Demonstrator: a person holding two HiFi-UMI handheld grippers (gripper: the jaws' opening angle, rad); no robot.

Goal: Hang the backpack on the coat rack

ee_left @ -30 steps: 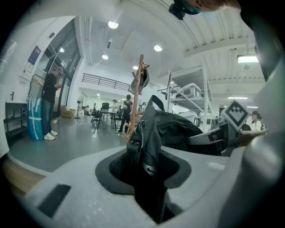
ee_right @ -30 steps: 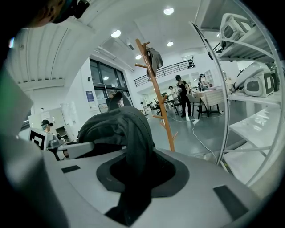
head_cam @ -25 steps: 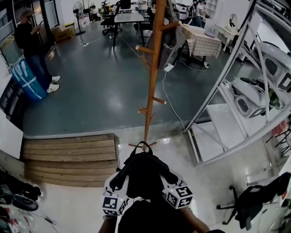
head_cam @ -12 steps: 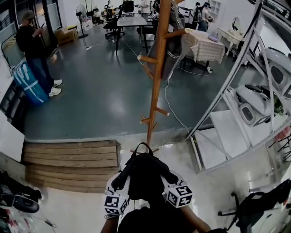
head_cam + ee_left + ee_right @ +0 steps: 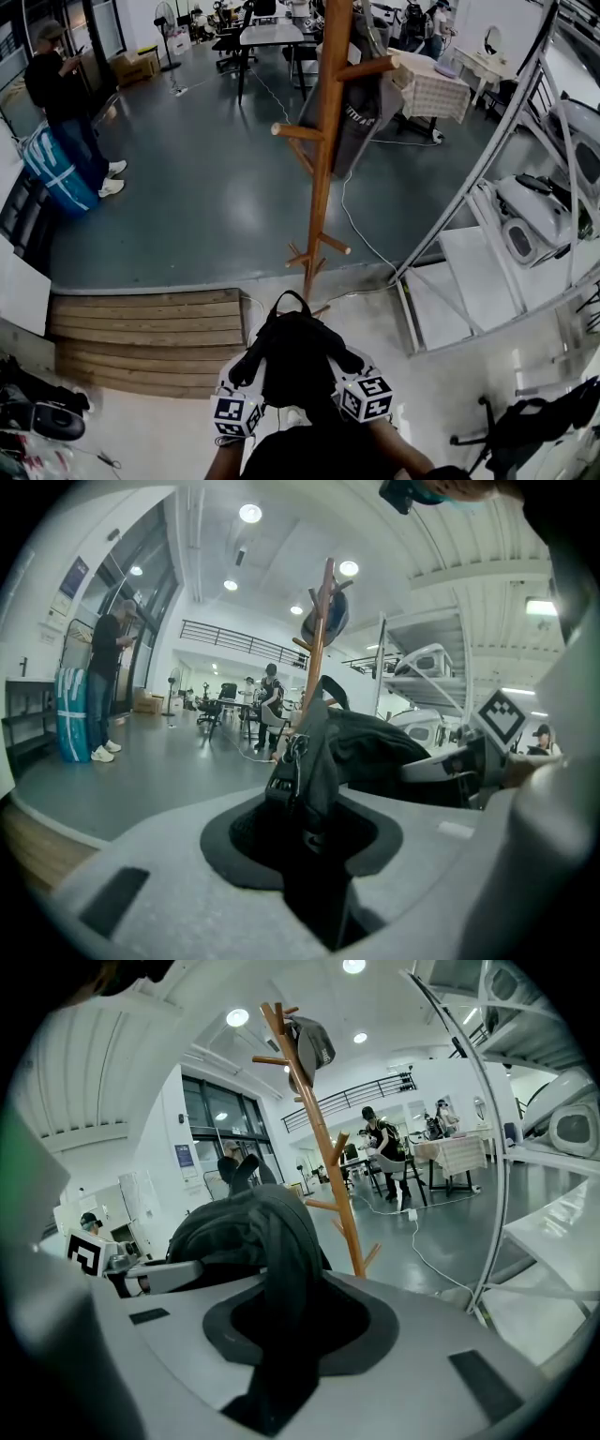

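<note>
A black backpack (image 5: 295, 356) hangs between my two grippers at the bottom of the head view, its top loop toward the rack. My left gripper (image 5: 246, 370) is shut on the backpack's left shoulder strap (image 5: 314, 771). On the other side my right gripper (image 5: 349, 364) is shut on the right strap (image 5: 281, 1269). The wooden coat rack (image 5: 323, 141) stands just beyond the backpack, its pegs sticking out left and right, and a dark garment (image 5: 361, 103) hangs from its upper part. In the right gripper view the coat rack (image 5: 323, 1138) rises beside the backpack (image 5: 234, 1232).
A wooden step (image 5: 145, 337) lies to the left of the rack's base. A metal frame with white shelves (image 5: 497, 216) stands to the right. A person (image 5: 61, 89) and a blue bag (image 5: 52, 169) are far left. A white cable (image 5: 356, 225) runs across the grey floor.
Both grippers have carried the backpack closer to the coat rack, which now looms larger and nearer in the head view. The grips on the straps are unchanged.
</note>
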